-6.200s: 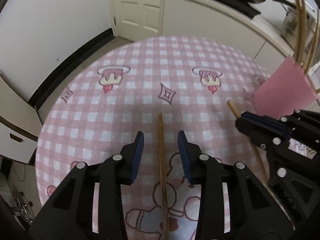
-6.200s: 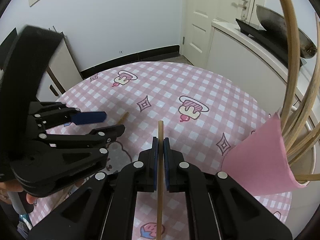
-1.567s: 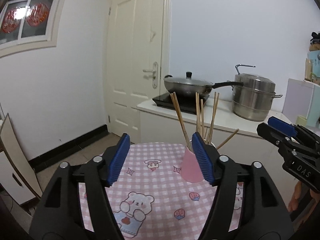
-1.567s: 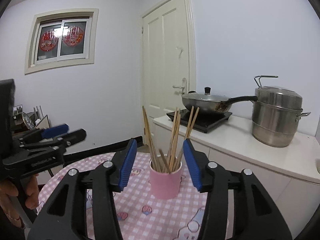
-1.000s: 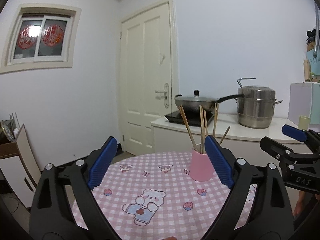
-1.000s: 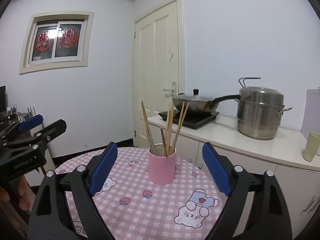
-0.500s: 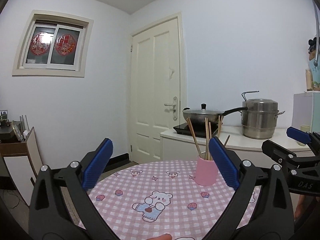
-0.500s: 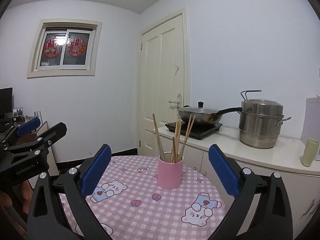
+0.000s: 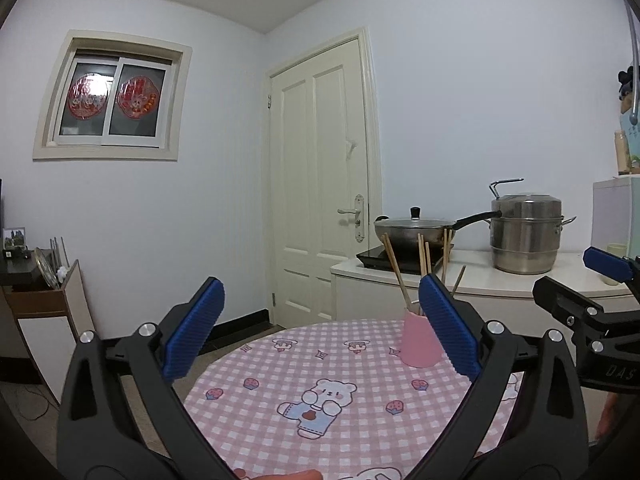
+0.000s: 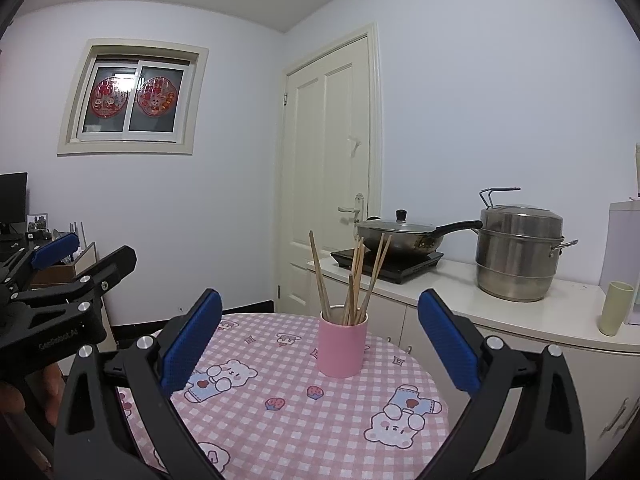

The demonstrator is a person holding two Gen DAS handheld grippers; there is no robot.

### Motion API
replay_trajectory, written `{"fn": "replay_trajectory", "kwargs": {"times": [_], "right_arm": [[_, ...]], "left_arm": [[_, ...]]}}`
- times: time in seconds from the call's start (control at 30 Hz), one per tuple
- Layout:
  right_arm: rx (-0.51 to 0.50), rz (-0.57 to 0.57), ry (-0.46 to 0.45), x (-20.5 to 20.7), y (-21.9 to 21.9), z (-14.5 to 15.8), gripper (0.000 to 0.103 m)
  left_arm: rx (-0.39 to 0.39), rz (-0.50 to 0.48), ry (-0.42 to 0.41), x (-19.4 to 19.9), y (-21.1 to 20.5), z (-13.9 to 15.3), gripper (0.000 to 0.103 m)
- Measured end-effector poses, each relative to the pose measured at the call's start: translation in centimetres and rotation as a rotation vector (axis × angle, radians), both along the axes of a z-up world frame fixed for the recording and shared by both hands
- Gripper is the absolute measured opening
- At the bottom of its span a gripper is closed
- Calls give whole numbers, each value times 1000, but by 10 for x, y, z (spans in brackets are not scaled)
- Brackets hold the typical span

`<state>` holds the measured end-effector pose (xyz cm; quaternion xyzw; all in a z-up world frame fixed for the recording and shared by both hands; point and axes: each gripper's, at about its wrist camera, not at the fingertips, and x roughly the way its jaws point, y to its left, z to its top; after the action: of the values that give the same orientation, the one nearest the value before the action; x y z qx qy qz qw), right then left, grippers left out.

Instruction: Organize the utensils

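A round table under a pink-and-white checked cloth printed with bears (image 10: 320,420) carries a plain pink cylindrical cup (image 10: 342,346), standing upright toward the table's far side; a bundle of thin wooden chopsticks (image 10: 352,280) stands in that cup, leaning apart at their tops; the left gripper (image 9: 320,330) hangs in the air short of the cup, its blue-padded jaws spread wide with nothing between them; the right gripper (image 10: 318,334) does the same, jaws wide apart and bare, the cup framed between them but well off; behind the cup a white counter (image 10: 500,312) holds a lidded steel wok (image 10: 400,234) on a black hob and a tall steel steamer pot (image 10: 518,260).
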<state>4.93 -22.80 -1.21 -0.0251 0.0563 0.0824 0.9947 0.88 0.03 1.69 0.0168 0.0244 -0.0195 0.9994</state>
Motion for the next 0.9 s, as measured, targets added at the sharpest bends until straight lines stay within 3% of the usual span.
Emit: {"fn": "replay_trajectory", "kwargs": {"times": [0.9], "right_arm": [[-14,-21,-16,-9,2,0,95]], "left_arm": [[7,-37,14,-1,-4,-2,96]]}}
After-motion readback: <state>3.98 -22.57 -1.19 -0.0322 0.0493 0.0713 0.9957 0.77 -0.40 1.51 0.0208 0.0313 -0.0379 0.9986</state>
